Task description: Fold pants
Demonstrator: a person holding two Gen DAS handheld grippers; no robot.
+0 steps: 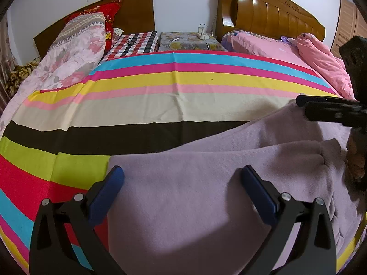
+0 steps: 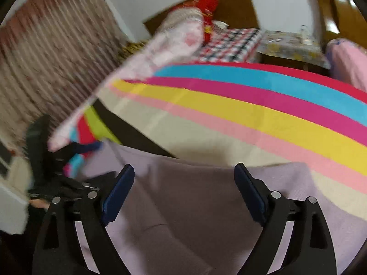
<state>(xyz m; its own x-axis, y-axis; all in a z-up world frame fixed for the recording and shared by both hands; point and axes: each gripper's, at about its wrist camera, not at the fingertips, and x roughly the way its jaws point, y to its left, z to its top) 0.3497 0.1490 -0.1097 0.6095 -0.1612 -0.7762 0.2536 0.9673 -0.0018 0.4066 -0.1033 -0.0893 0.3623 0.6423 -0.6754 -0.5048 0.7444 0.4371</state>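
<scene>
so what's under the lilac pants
The lilac pants lie on the striped bedsheet; its black, green and red stripes run in beneath them. Whatever else is under the fabric is covered.

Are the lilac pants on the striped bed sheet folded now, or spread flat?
Partly folded: the pants show one layer lying over another, with a rounded fold edge on the right. How many folds, I cannot tell.

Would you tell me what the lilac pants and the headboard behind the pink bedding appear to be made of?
The lilac pants look like a soft knit, perhaps fleece or cotton jersey: matte, a fine ribbed texture, rounded folds. The headboard looks like varnished wood: orange-brown curved panels with bright glossy highlights; solid or veneer, I cannot tell.
</scene>
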